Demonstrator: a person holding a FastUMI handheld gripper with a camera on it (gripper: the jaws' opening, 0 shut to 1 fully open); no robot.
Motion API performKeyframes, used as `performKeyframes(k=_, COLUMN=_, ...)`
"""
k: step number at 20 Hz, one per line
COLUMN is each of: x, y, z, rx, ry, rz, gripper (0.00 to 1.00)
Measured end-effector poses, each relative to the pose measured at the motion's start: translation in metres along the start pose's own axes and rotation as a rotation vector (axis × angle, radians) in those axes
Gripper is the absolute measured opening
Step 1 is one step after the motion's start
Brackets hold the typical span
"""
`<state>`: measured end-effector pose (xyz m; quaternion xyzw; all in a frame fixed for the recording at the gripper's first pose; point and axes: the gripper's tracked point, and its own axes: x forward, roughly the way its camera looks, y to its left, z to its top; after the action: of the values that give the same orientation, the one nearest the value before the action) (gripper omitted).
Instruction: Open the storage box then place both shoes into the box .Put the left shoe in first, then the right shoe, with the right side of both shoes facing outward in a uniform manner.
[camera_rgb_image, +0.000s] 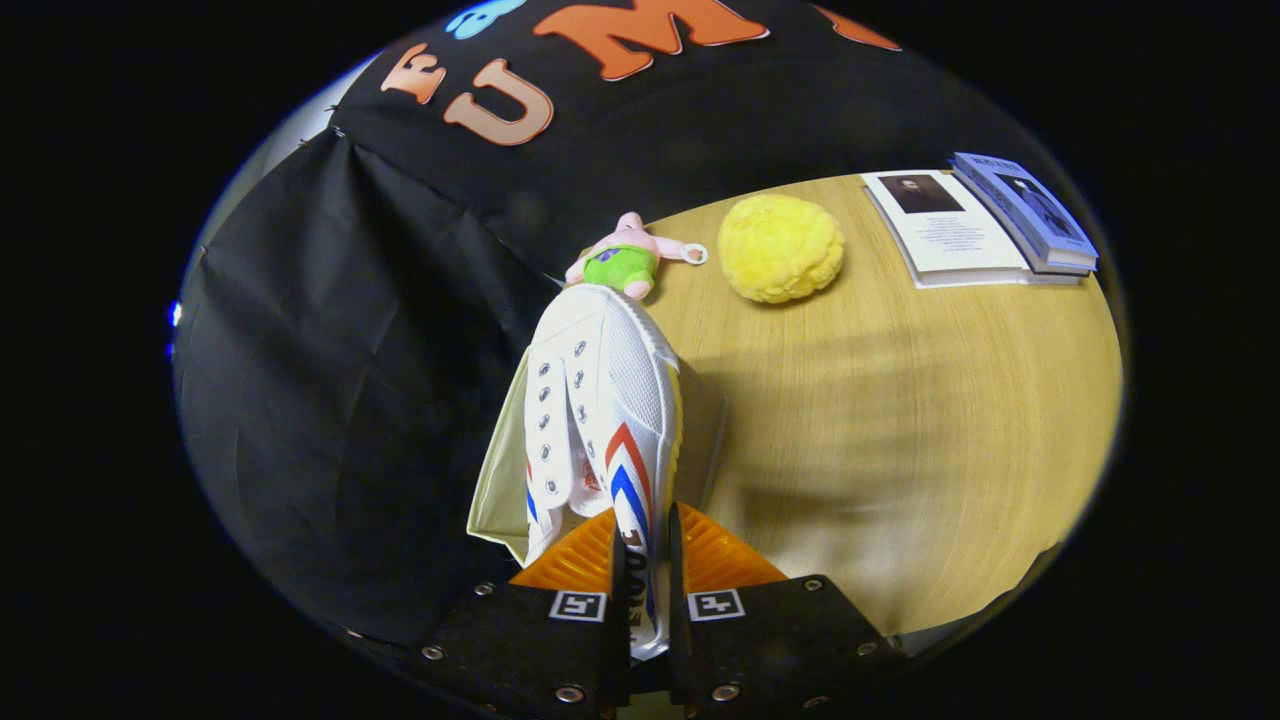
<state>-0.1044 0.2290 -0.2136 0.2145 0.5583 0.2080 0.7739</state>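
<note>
A white sneaker (600, 400) with red and blue stripes on its side hangs between my fingers, toe pointing away from me, laces side turned left. My gripper (646, 560) is shut on the shoe's heel collar, one finger on each side of the side wall. Beneath the shoe lies a pale box panel (500, 480), a flap or wall of the storage box, at the left edge of the wooden table (900, 400). The rest of the box is hidden behind the shoe and my fingers.
Beyond the shoe's toe lies a small pink plush toy (625, 260) in a green top. A yellow fluffy ball (780, 248) sits to its right. Two books (985, 225) lie at the table's far right. Black cloth hangs left of the table.
</note>
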Motion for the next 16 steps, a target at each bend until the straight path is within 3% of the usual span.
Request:
performKeyframes(k=7, x=0.046, y=0.062, z=0.002, rx=-0.1, ry=0.069, rz=0.044, gripper=0.15)
performKeyframes(k=16, x=0.094, y=0.064, z=-0.032, rx=-0.172, ry=0.195, rz=-0.161, gripper=0.16)
